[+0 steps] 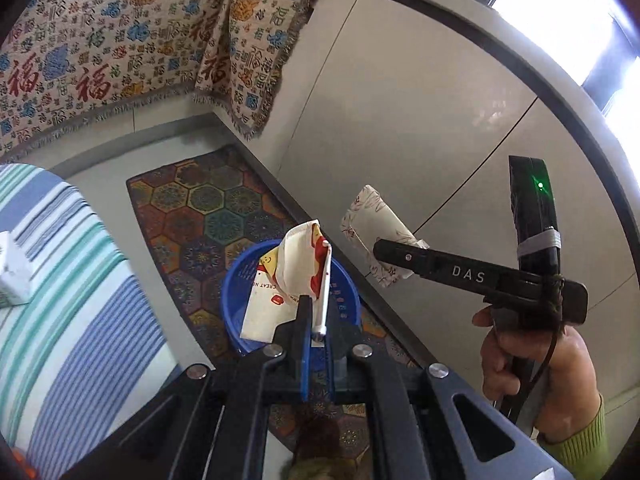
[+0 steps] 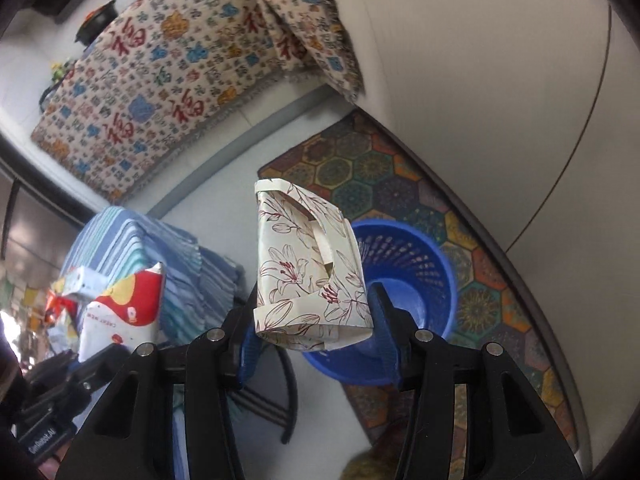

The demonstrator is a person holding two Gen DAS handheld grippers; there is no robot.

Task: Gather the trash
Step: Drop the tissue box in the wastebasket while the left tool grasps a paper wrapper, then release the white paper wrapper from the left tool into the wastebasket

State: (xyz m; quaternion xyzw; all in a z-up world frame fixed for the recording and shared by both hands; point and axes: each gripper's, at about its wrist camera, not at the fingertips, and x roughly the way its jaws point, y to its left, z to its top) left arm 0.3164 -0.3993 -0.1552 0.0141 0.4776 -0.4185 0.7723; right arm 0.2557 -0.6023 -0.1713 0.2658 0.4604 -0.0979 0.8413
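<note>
My left gripper (image 1: 316, 316) is shut on a flat white, red and yellow snack wrapper (image 1: 296, 268), which hangs over the blue plastic basket (image 1: 236, 312) on the floor. My right gripper (image 2: 316, 296) is shut on a cream floral tissue box (image 2: 304, 264), pinched across its width. That box sits above and just left of the blue basket (image 2: 416, 280). In the left wrist view the right gripper (image 1: 394, 254) and the tissue box (image 1: 370, 220) are to the right of the basket, with a hand (image 1: 532, 360) on the handle. In the right wrist view the wrapper (image 2: 124, 308) and the left gripper (image 2: 92, 364) show at the lower left.
The basket stands on a hexagon-patterned rug (image 1: 200, 208) along a white cabinet front (image 1: 400, 100). A sofa with a patterned throw (image 1: 100, 60) is behind. A striped blue cloth (image 1: 72, 280) covers a surface on the left, with a small white box (image 1: 12, 272) on it.
</note>
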